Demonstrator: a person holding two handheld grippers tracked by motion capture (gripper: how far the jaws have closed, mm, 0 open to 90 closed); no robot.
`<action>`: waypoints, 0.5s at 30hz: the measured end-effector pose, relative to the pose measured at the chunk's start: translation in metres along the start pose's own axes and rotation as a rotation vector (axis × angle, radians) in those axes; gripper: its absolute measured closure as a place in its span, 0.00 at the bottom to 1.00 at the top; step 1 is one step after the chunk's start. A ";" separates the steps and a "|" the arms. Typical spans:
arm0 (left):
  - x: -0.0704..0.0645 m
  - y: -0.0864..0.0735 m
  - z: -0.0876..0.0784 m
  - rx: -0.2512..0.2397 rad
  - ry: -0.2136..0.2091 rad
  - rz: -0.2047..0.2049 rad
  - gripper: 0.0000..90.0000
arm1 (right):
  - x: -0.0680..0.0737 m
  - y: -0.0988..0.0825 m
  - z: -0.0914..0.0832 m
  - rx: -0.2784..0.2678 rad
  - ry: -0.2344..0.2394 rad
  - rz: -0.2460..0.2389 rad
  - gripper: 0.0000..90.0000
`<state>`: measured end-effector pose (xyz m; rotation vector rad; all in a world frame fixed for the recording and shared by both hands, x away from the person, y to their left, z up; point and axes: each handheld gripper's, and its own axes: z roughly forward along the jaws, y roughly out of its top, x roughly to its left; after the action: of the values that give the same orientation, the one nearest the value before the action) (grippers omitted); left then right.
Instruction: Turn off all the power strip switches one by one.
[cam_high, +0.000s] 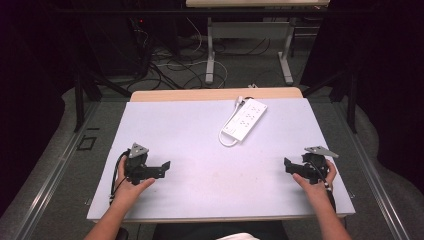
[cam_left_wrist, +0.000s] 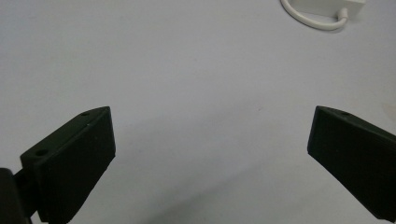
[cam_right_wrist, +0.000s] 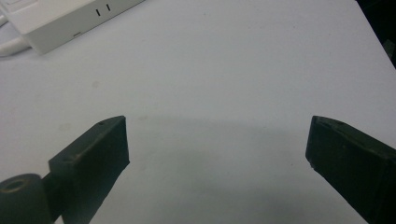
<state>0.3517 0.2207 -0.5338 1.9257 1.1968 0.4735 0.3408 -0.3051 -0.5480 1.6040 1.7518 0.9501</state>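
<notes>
- The left gripper (cam_high: 161, 169) rests low on the near left of the white surface (cam_high: 190, 150), held in the person's left hand (cam_high: 131, 186). Its jaws are spread wide with nothing between them, and in the left gripper view (cam_left_wrist: 210, 154) bare surface lies in the gap.
- The right gripper (cam_high: 289, 166) sits at the near right, in the right hand (cam_high: 314, 181), pointing inward toward the middle. Its jaws are likewise spread apart and empty; the right gripper view (cam_right_wrist: 217, 154) shows plain surface between them.
- The thing nearest both is a white power strip (cam_high: 245, 119), lying on the far half of the surface, a little right of centre and well apart from either gripper.
- Its long axis runs on a diagonal, from the near-left end up to the far-right end, with its white cord (cam_high: 226, 141) looping off the near end.
- From the right gripper the strip lies ahead and to the left; from the left gripper it lies ahead and to the right. The right hand looks somewhat nearer, so I judge a reach from that side to be shorter.
- In the right gripper view the strip's side wall (cam_right_wrist: 70, 21) shows two short slots; in the left gripper view the cord loop (cam_left_wrist: 310, 18) sits at the top edge.
- No brand, label or readable writing can be made out on the strip.
</notes>
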 end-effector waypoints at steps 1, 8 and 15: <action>0.000 0.000 0.000 0.002 -0.002 0.012 0.01 | 0.002 0.000 -0.001 0.008 0.012 -0.001 0.07; 0.000 -0.001 -0.001 0.007 0.002 0.011 0.01 | 0.015 0.005 0.005 0.010 0.042 -0.039 0.16; 0.000 -0.005 -0.005 -0.010 0.019 -0.007 0.01 | 0.033 0.015 0.007 -0.003 0.108 -0.070 0.25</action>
<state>0.3459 0.2241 -0.5346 1.9113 1.2107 0.4937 0.3511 -0.2716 -0.5382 1.5045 1.8658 1.0218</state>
